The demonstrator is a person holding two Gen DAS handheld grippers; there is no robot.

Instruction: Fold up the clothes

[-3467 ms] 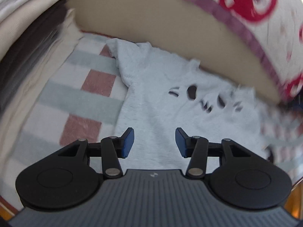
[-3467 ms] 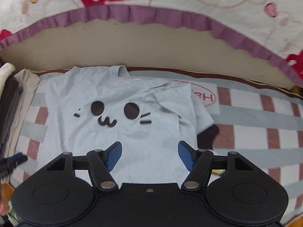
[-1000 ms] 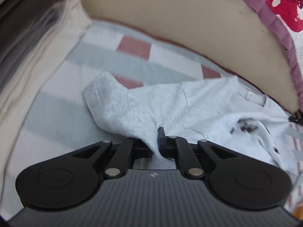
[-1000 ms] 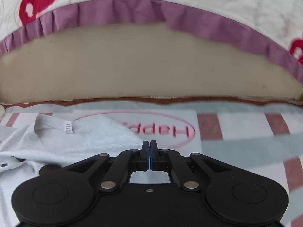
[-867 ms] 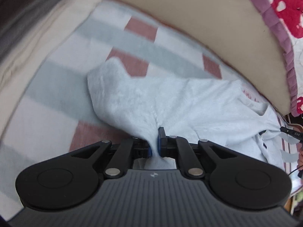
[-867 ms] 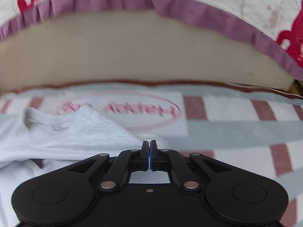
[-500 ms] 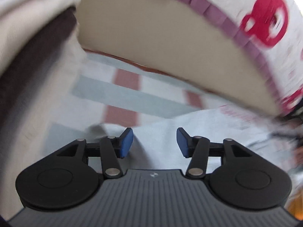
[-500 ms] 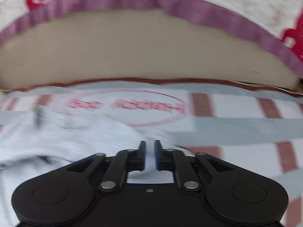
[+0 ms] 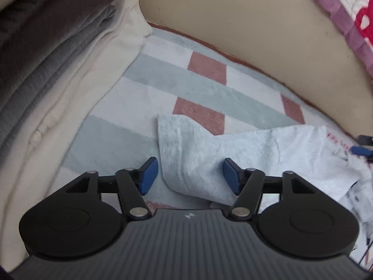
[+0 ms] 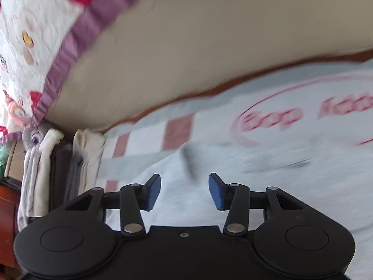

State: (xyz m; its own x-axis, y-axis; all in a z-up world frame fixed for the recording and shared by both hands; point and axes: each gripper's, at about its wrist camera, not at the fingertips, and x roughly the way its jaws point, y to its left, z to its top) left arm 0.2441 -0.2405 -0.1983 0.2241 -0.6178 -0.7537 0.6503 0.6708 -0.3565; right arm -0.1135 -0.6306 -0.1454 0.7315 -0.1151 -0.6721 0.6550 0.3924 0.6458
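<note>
A light grey T-shirt (image 9: 233, 147) lies folded over on the striped blanket (image 9: 163, 79), its plain back side up, with a sleeve corner toward the left. My left gripper (image 9: 190, 175) is open and empty, its blue pads either side of the sleeve fold just above the cloth. My right gripper (image 10: 184, 190) is open and empty over the same grey T-shirt (image 10: 256, 182), which looks blurred in the right wrist view. Its blue tip shows at the right edge of the left wrist view (image 9: 361, 150).
A stack of folded clothes (image 9: 46, 70) in cream, grey and dark brown rises at the left; it also shows in the right wrist view (image 10: 60, 170). A beige mattress side (image 9: 256, 23) with a purple-edged quilt (image 10: 35, 35) runs along the far edge.
Both grippers held the shirt's shoulders shut, carried them over, then opened and let go. The shirt now lies folded with its back up. The right view has swung left.
</note>
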